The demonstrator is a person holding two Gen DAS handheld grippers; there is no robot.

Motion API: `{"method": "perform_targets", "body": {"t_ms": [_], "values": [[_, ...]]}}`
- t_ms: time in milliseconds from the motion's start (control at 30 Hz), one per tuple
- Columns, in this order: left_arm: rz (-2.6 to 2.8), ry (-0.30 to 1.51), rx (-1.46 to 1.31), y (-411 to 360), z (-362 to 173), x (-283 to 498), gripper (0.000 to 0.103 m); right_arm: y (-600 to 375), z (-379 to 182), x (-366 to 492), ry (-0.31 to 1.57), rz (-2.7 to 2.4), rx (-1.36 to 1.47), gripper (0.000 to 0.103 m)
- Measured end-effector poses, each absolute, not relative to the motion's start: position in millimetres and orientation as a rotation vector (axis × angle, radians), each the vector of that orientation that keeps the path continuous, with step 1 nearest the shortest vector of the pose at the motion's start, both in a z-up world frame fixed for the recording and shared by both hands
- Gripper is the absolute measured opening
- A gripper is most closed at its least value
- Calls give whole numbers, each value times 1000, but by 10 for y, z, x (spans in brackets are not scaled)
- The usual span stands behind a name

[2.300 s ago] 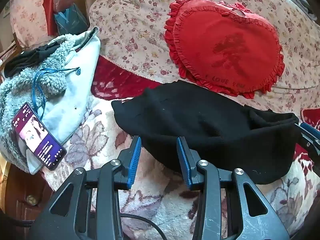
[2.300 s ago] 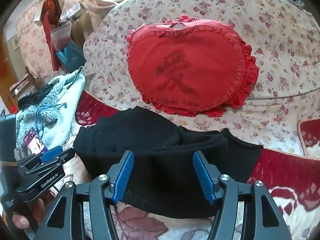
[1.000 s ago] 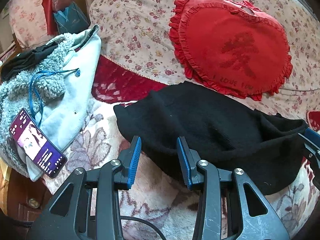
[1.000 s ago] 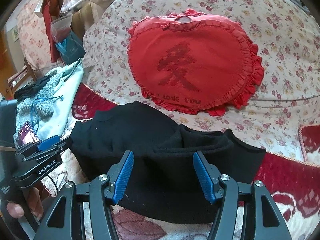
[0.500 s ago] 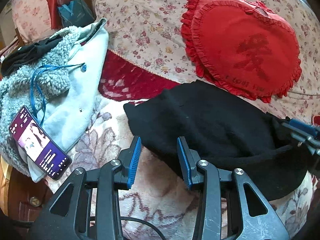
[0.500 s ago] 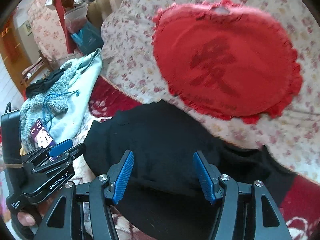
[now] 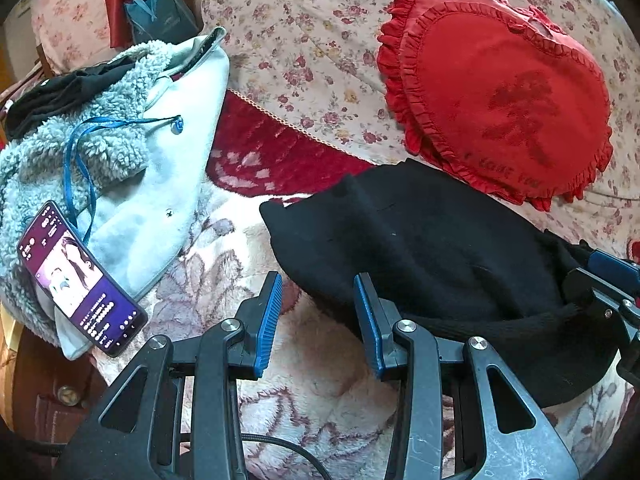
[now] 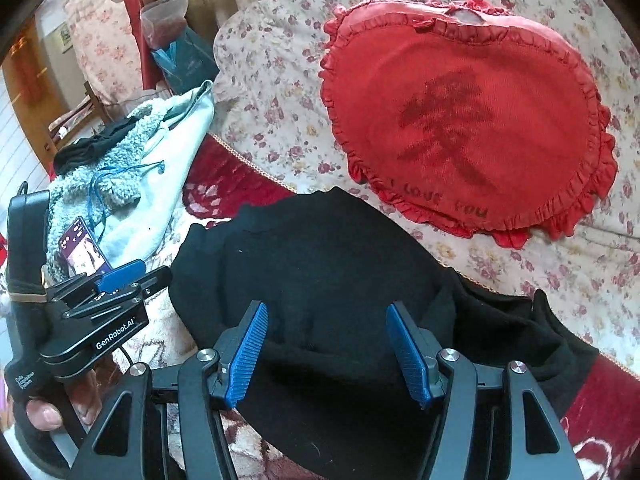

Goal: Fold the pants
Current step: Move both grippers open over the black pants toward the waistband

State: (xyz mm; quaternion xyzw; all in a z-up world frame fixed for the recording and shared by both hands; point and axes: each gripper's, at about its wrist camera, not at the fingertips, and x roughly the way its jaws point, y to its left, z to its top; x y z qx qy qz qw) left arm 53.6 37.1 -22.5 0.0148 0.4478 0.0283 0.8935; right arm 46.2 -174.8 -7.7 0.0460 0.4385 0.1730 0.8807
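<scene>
The black pants [image 7: 432, 248] lie folded in a thick bundle on the floral blanket [image 7: 320, 384]; they also show in the right wrist view [image 8: 320, 280]. My left gripper [image 7: 318, 312] is open and empty, its fingertips at the bundle's near left edge. My right gripper [image 8: 326, 344] is open and empty, hovering over the bundle's near middle. The right gripper's body shows at the right edge of the left wrist view [image 7: 608, 280]. The left gripper's body shows at the left of the right wrist view [image 8: 100, 304].
A red heart-shaped cushion [image 7: 504, 92] leans on the floral backrest [image 7: 304, 32] behind the pants. A grey fleece jacket [image 7: 120, 160] lies at the left with a lit phone [image 7: 80, 280] on it. A wooden edge [image 7: 44, 396] is at the lower left.
Both cameras have shifted left along the bundle. The right gripper has come closer over the pants and the cushion has slid right in view. Both grippers have stayed open.
</scene>
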Motion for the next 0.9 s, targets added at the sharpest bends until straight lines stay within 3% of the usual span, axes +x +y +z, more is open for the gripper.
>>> {"method": "perform_targets", "body": {"t_ms": [900], "values": [[113,975,-32,652,-317,659,36,-1633,-279,369,976,383,44,61]]}}
